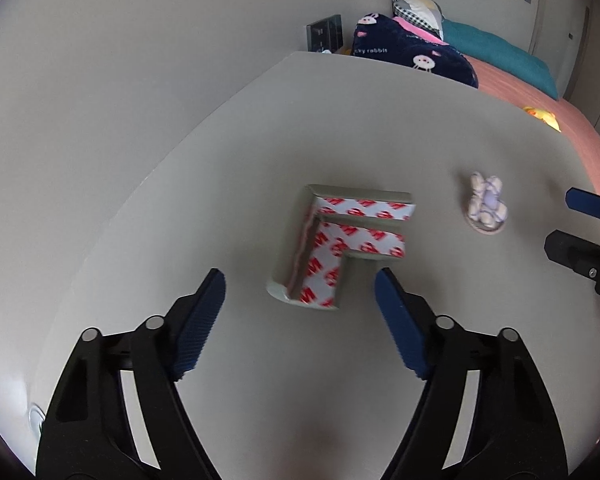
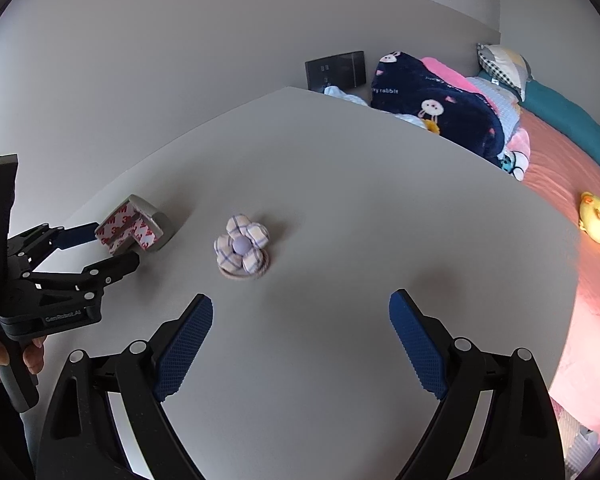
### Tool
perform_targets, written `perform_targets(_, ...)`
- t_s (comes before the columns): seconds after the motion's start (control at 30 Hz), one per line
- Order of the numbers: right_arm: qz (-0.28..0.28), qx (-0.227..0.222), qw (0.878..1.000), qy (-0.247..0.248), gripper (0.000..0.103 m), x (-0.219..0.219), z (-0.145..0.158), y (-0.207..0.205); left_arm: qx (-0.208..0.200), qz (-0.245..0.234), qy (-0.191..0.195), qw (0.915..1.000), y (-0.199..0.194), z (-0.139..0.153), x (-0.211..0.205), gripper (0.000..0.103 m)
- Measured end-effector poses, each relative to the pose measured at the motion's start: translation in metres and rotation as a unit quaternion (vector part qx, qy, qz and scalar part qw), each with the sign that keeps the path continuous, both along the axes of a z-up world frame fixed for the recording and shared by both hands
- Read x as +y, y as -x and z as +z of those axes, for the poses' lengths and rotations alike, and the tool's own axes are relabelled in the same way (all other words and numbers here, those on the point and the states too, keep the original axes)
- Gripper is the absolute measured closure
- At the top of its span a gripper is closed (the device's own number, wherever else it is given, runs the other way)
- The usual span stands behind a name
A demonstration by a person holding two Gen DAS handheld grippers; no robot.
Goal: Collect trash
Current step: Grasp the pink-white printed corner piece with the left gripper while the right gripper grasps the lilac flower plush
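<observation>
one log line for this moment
left gripper: open, nearing corner guard | right gripper: open, idle | flower hair tie: untouched

Colours and patterns across the pale grey tabletop

The grey L-shaped foam corner guard carries white tape printed with red logos; at its 3 o'clock, the fabric flower hair tie shows white-and-lilac check petals around a plain purple centre. At 12 o'clock, a navy rabbit-print blanket, teal pillow and yellow plush toy lie on the salmon-pink bed.
</observation>
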State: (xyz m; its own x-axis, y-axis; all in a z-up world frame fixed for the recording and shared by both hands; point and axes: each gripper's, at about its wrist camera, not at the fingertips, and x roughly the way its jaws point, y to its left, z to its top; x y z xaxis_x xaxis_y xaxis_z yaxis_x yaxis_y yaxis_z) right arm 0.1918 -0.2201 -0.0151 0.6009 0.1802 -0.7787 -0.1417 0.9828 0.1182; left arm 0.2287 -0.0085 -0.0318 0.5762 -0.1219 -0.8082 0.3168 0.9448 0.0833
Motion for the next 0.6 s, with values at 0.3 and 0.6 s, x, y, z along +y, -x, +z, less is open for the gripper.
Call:
perform_targets(0.3,0.017,0.008,1.000,0.009,0.013,0.023,-0.010,-0.023,-0.011,-0.018,0.005,0.9998,-0.006,0.000,0.001,0.055)
perform_targets(0.6,0.025,0.001,0.999,0.044,0.032,0.041,-0.016,-0.038,-0.023,-0.026,0.010,0.9994,-0.010,0.003,0.003,0.070)
